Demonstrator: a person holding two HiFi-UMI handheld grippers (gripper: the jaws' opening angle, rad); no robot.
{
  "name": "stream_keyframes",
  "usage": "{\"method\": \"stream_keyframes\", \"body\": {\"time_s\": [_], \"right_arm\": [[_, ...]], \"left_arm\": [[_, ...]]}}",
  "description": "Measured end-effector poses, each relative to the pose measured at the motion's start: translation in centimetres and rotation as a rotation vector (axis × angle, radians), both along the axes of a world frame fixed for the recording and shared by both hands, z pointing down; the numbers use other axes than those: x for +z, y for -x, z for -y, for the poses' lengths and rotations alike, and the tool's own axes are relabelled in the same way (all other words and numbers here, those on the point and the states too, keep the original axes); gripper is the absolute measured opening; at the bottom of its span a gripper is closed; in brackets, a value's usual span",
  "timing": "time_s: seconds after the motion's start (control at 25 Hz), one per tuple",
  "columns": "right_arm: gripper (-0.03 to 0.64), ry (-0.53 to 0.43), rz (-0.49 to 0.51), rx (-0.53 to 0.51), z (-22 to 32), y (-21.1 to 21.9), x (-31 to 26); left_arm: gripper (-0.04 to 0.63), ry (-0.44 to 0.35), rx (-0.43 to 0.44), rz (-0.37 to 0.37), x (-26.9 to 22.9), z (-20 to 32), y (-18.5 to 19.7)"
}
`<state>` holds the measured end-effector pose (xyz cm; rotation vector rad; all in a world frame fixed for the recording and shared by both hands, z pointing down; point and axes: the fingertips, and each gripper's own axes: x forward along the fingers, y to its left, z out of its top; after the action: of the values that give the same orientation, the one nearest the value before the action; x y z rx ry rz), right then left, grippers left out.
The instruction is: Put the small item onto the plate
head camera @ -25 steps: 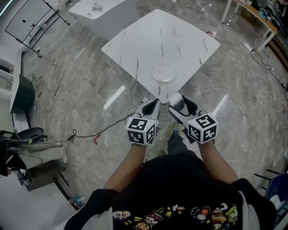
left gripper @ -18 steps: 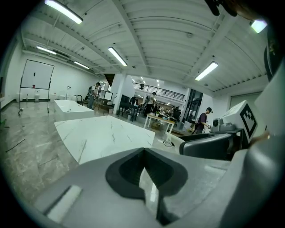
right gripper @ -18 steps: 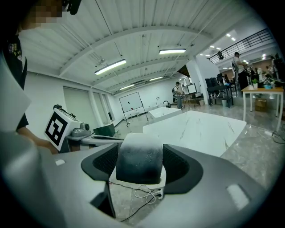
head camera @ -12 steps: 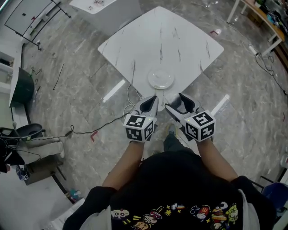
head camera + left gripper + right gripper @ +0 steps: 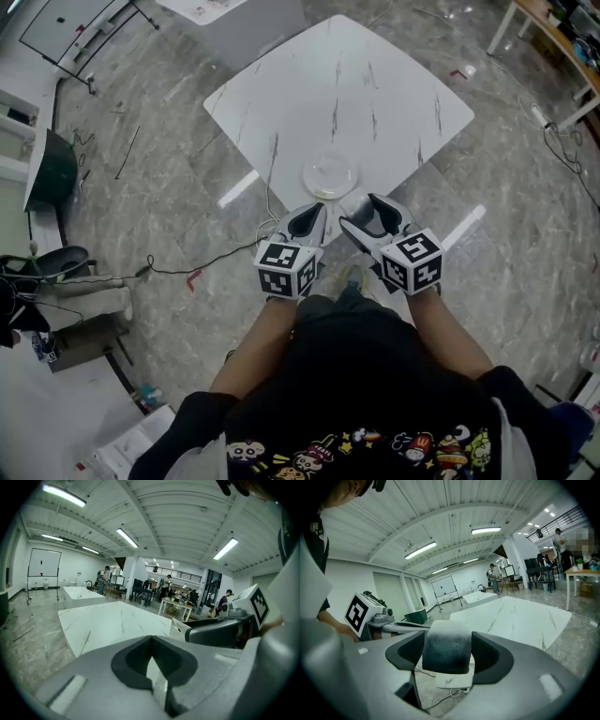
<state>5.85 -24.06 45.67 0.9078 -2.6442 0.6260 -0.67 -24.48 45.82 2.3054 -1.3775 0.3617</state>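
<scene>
Marble table (image 5: 375,84) seen from above: plate (image 5: 330,175) by its near corner, left gripper (image 5: 309,217) and right gripper (image 5: 364,212) just short of it. Left gripper view: jaws pressed together, empty. Right gripper view: jaws clamp the dark item (image 5: 449,646).
</scene>
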Motion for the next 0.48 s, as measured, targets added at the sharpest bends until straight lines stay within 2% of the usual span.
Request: {"method": "stream_keyframes", "body": {"time_s": [0.48], "right_arm": [[0.338, 0.024, 0.004, -0.031, 1.7, -0.6, 1.2]], "left_arm": [[0.000, 0.025, -0.027, 0.019, 0.9, 1.6, -0.4]]}}
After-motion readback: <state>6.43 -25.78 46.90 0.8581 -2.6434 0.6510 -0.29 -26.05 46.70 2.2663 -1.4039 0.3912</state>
